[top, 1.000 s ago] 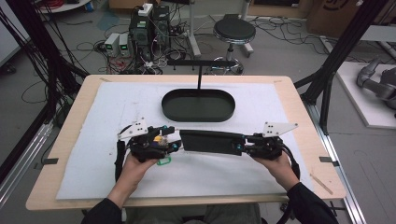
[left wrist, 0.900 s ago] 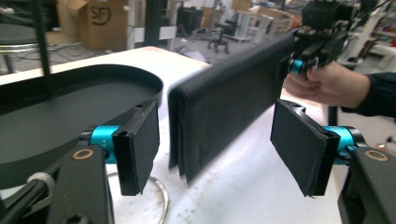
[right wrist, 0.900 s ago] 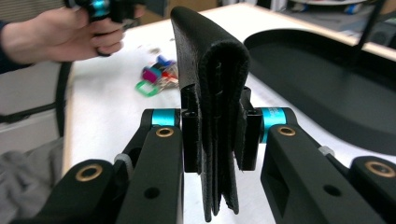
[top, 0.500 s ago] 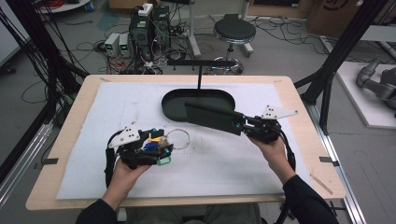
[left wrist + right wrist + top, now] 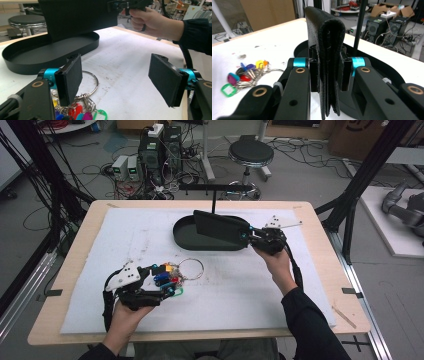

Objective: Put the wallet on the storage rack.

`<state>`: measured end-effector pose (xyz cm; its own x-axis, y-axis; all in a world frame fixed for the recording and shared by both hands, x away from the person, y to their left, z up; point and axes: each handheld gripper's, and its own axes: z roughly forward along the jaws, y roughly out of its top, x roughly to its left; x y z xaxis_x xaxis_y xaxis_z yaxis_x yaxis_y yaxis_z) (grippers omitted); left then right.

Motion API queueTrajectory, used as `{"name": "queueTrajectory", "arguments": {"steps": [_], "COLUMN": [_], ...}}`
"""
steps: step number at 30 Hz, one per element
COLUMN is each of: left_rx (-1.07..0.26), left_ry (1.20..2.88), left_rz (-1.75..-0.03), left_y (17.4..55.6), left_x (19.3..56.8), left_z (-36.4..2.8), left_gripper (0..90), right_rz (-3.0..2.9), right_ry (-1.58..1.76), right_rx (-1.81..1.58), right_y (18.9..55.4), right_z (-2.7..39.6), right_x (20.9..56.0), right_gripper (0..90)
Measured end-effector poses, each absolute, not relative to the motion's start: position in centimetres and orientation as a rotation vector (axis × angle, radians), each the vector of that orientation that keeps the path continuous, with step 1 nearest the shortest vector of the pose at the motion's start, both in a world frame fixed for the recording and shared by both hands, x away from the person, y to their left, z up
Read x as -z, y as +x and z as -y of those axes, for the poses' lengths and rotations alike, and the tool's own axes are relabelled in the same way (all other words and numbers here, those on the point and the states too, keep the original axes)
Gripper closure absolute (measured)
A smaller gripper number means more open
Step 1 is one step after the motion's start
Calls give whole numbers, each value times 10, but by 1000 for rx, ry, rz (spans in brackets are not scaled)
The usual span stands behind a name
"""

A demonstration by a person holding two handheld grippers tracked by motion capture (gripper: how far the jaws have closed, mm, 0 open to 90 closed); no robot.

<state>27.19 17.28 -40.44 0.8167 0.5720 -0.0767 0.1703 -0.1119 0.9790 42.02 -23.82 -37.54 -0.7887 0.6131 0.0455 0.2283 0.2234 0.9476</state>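
A black folded wallet (image 5: 220,227) hangs over the black oval tray (image 5: 182,237) at the table's far middle, with my right gripper (image 5: 248,236) shut on its right end. In the right gripper view the wallet (image 5: 325,37) stands on edge, pinched between the jaws of that gripper (image 5: 328,75). A key ring with coloured tags (image 5: 175,272) lies on the white mat. My left gripper (image 5: 167,282) is open just left of it. In the left gripper view the pads (image 5: 71,77) stand far apart, with the keys (image 5: 85,107) under the left one.
A white mat (image 5: 240,290) covers most of the wooden table (image 5: 330,270). A thin black post (image 5: 214,200) rises behind the tray. Cables, electronics boxes and a stool (image 5: 250,155) sit on the floor beyond the far edge.
The left gripper let go of the wallet and drew back left toward the front. The right gripper carried the wallet away to above the tray. The keys stayed put.
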Motion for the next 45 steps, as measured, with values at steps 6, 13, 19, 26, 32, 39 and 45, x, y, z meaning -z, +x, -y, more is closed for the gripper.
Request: {"name": "queueTrajectory", "arguments": {"steps": [6, 13, 19, 26, 32, 39, 45], "left_rx": [-387, -399, -397, -390, -379, -380, -378], "left_ry": [1674, 1675, 1683, 1669, 1677, 1681, 1691], "left_rz": [-569, -543, -517, -522, -522, -513, -513], "left_y": [270, 268, 267, 266, 268, 266, 267], "left_x": [404, 402, 402, 403, 405, 405, 406], "left_z": [-172, -169, -167, -169, -170, -168, -167], "left_gripper": [272, 270, 270, 270, 270, 270, 270], "right_rz": [-2150, -2184, -2157, -2128, -2123, -2180, -2245], "right_ry": [793, 802, 816, 854, 836, 846, 864], "right_rx": [-1596, -1539, -1563, -1586, -1614, -1484, -1357], "right_y": [434, 451, 465, 478, 483, 487, 489], "right_z": [223, 206, 196, 196, 195, 204, 206], "right_x": [381, 390, 399, 413, 420, 423, 427], "right_gripper": [770, 770, 768, 768, 765, 750, 734]}}
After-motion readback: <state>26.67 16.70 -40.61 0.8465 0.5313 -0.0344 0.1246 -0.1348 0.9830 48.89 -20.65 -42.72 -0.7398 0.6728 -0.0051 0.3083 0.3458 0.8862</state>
